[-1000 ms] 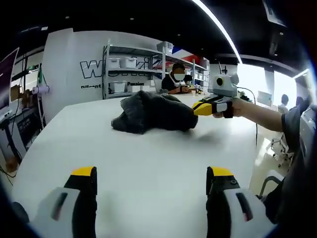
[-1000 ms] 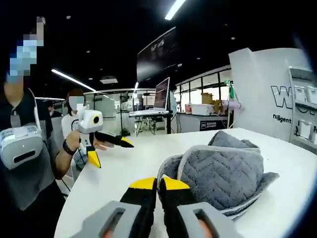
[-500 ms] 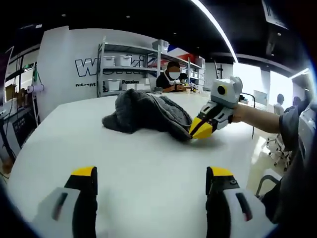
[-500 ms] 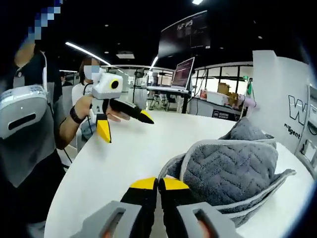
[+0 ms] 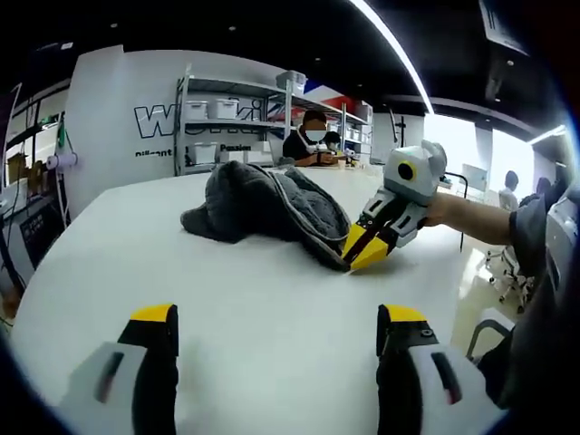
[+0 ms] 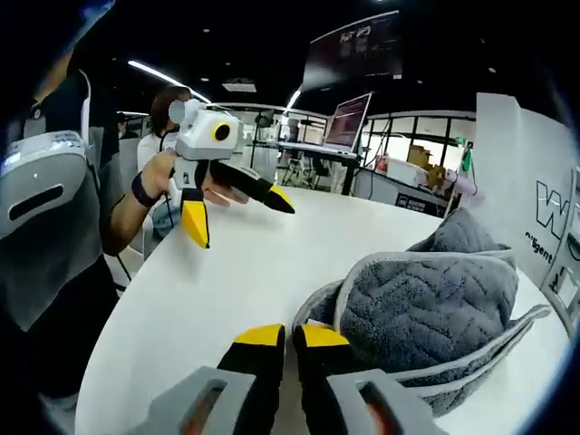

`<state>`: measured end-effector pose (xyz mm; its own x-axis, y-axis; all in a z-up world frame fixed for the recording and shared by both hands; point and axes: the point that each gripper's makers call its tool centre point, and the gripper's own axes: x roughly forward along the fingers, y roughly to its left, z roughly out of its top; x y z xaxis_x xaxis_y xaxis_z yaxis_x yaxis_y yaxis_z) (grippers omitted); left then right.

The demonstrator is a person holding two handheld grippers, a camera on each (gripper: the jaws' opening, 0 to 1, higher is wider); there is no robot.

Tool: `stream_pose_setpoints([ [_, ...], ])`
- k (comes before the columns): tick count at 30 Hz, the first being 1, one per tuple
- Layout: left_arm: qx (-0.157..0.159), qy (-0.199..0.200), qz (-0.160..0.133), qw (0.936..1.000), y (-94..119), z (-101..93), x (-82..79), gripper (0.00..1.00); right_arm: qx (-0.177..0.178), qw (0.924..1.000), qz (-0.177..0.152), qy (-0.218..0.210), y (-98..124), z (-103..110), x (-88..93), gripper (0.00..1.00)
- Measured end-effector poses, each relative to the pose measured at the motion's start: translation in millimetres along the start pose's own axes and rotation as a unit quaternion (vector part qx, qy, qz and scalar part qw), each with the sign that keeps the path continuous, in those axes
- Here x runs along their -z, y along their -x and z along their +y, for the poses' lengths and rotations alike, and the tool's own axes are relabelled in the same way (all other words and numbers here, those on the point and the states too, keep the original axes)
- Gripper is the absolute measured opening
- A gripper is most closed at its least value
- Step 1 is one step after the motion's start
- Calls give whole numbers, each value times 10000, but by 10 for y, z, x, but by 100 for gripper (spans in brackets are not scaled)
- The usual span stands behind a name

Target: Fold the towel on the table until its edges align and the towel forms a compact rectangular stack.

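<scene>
Towel first: it sits bunched in a grey heap on your white table, not flat, with its pale-trimmed edge curling around the near side in the right gripper view. Your right gripper has its yellow-tipped jaws closed together on the hem at the heap's near corner, low against the tabletop; in its own view the jaws meet with no gap, the trim running right up to them. Your left gripper has its jaws spread wide over bare table, well short of the towel. Seen from the right gripper view, that left gripper hangs above the table's far edge, jaws splayed, clear of the cloth.
</scene>
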<state>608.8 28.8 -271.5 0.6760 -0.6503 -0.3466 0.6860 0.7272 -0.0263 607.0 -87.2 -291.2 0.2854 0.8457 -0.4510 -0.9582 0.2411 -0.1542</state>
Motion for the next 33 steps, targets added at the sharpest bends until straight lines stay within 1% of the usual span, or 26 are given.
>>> stream_pose_setpoints([
  [12, 34, -12, 9, 10000, -9, -29, -1, 95, 32, 10000, -19, -26, 19, -3, -9, 7],
  [14, 28, -11, -1, 10000, -4, -24, -6, 95, 70, 9999, -147, 39, 37, -10, -50, 8],
  [22, 5, 23, 30, 10000, 1, -11, 20, 95, 272, 9991, -302, -68, 140, -103, -109, 9],
  [26, 26, 15, 31, 10000, -12, -22, 16, 95, 366, 9990, -248, -16, 181, -135, -113, 12],
  [33, 78, -3, 20, 10000, -40, -50, 1, 95, 552, 9979, -345, 37, 289, -198, -189, 13],
])
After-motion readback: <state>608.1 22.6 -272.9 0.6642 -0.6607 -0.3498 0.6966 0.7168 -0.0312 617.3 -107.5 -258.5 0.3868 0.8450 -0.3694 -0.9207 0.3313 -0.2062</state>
